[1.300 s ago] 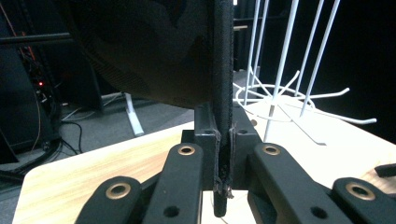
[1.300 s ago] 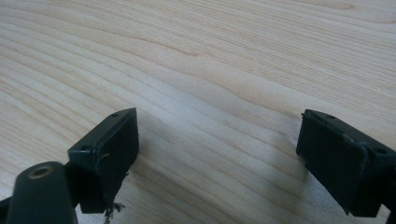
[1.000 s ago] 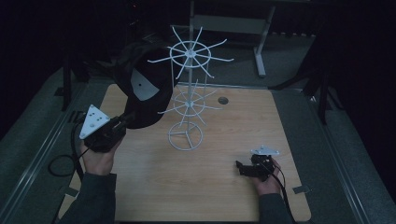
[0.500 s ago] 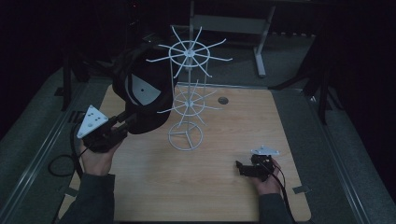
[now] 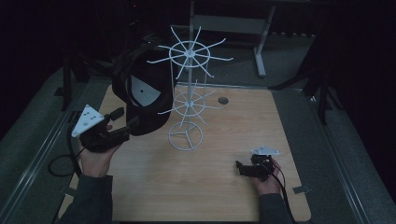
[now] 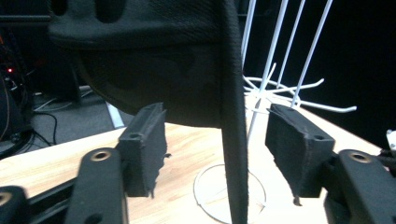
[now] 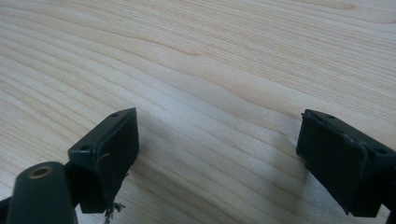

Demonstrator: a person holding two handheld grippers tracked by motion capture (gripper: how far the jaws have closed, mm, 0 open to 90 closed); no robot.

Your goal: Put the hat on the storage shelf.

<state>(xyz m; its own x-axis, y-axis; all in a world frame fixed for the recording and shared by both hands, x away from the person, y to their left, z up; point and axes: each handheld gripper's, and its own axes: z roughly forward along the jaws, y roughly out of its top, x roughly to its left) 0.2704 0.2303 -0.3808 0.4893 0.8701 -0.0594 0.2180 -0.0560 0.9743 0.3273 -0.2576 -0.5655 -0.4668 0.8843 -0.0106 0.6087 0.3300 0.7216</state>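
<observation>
A wooden counter (image 5: 154, 186) in a dim room carries one white wire rack, and a person's two hands each hold one gripper.

At the left, the left gripper (image 5: 122, 125) is raised above the counter's left edge. Its two fingers (image 6: 144, 144) have just been opening and now stand apart. One black cap (image 5: 144, 95) hangs on the left side of the rack, and its brim edge (image 6: 233, 140) runs down between the fingers, touching neither pad. The cap bears one pale patch.

In the middle stands the white wire rack (image 5: 187, 105), upright, with two tiers of radiating arms and one round ring base resting on the counter.

At the right, the right gripper (image 5: 243, 169) lies low on the counter, well apart from the rack. Its two fingers (image 7: 109, 149) are wide open over bare wood, holding nothing.
</observation>
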